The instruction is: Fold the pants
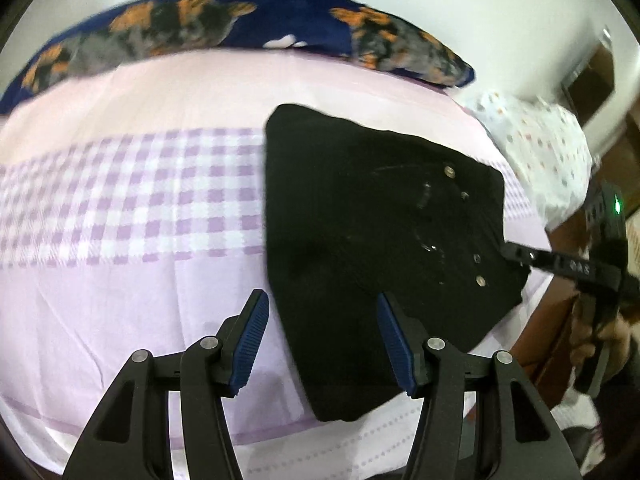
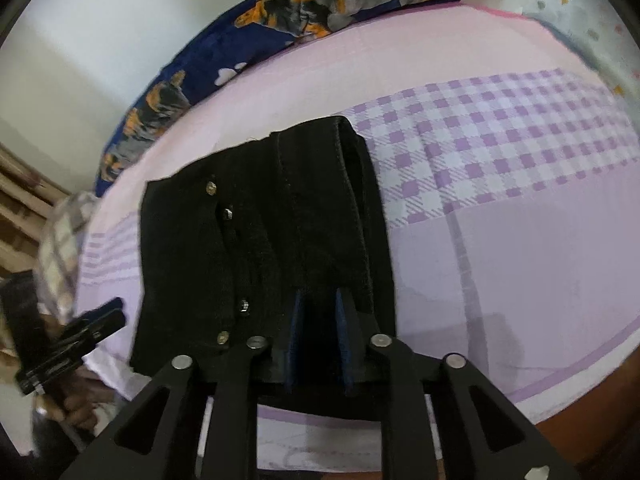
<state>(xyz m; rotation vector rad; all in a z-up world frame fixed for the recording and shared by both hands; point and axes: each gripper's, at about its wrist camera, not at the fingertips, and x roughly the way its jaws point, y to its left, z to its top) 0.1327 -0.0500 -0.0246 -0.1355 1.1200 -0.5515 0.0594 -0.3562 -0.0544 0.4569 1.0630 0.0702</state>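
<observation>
The black pants (image 1: pixel 360 200) lie folded into a thick stack on the pink bed sheet (image 1: pixel 140 280), metal rivets facing up. My left gripper (image 1: pixel 322 300) hovers open over the stack's near left edge, nothing between its blue pads. In the right wrist view the pants (image 2: pixel 240 240) fill the middle, and my right gripper (image 2: pixel 320 300) stands narrow with a fold of the black cloth pinched between its pads. The right gripper (image 1: pixel 516 254) also shows in the left wrist view at the stack's right edge. At the left of the right wrist view, the left gripper's fingers (image 2: pixel 100 320) sit beside the pants.
A navy blanket with a dog print (image 1: pixel 240 20) runs along the bed's far side against the wall. A white dotted pillow (image 1: pixel 540 140) lies at the far right. A person's hand (image 1: pixel 592 332) holds the right gripper. The wooden bed frame (image 2: pixel 580 420) borders the sheet (image 2: pixel 520 260).
</observation>
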